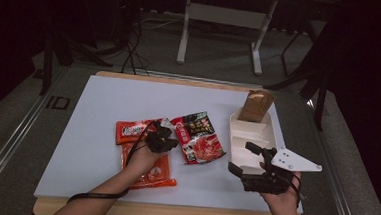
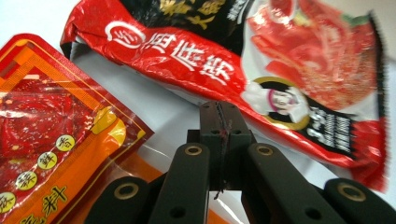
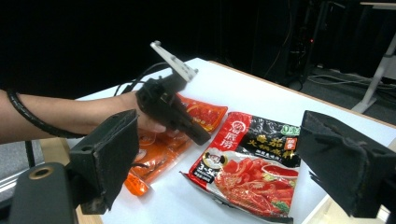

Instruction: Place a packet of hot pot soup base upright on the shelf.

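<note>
A red and black hotpot base packet (image 1: pixel 199 136) (image 2: pixel 261 60) (image 3: pixel 252 168) lies mid-table. My left gripper (image 1: pixel 165 137) (image 2: pixel 219 108) is shut, its tips right at the packet's near edge; I cannot tell whether film is pinched between them. Two orange sauce packets lie beside it, one (image 1: pixel 131 129) to the left and one (image 1: pixel 150 171) (image 2: pixel 51 140) under the left hand. My right gripper (image 1: pixel 245 158) (image 3: pixel 229 158) hovers wide open with nothing between its pads, just right of the hotpot packet and over the tray's near end. The right gripper view also shows the left gripper (image 3: pixel 173 109) touching the packet's edge.
A white compartment tray (image 1: pixel 272 132) stands at the right of the white board, with a brown paper bag (image 1: pixel 256 105) upright at its far end. The table's wooden front edge (image 1: pixel 172 214) runs below the hands. Desk legs and cables stand on the floor beyond.
</note>
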The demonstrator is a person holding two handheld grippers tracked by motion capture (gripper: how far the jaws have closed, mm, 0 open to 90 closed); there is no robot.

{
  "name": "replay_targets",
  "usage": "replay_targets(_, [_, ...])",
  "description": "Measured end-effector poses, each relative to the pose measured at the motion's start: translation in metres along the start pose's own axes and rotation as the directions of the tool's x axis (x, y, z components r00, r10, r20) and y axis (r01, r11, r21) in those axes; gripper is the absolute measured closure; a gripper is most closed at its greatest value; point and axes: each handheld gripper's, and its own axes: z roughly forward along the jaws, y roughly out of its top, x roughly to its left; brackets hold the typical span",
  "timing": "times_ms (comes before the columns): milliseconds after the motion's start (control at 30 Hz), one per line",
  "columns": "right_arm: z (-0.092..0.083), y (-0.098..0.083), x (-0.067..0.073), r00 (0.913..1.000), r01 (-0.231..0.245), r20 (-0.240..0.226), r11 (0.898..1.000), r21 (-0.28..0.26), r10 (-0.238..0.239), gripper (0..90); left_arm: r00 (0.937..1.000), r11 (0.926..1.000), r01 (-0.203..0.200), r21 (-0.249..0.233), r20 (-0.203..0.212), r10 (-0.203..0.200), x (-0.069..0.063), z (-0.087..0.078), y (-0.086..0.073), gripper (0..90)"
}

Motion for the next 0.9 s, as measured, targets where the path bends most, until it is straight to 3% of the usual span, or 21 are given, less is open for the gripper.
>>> replay_targets(133, [-0.001, 0.001, 0.001, 1.0, 0.0, -0.002, 1.0, -0.001, 0.0, 12.9, 0.9997, 0.9988, 0.011, 0.048, -0.02, -0.01, 0.002, 0.01, 0.004, 89.7])
replay_targets(433, [0.002, -0.001, 0.002, 1.0, -0.007, -0.005, 1.0, 0.009, 0.007, 12.8, 0.9973, 0.9972, 0.044, 0.06, -0.062, -0.04, 0.011, 0.019, 0.014, 89.7])
replay_targets(733, [0.002, -0.004, -0.002, 0.9989, -0.045, -0.008, 0.999, 0.003, 0.046, 10.5, 0.9957, 0.9966, 0.03, 0.077, -0.089, -0.023, 0.015, 0.029, 0.031, 89.7])
replay_targets(900, [0.001, -0.007, -0.006, 0.9994, -0.034, -0.003, 0.999, 0.012, 0.034, 12.6, 0.9959, 0.9961, 0.034, 0.081, -0.087, -0.026, 0.018, 0.034, 0.038, 89.7])
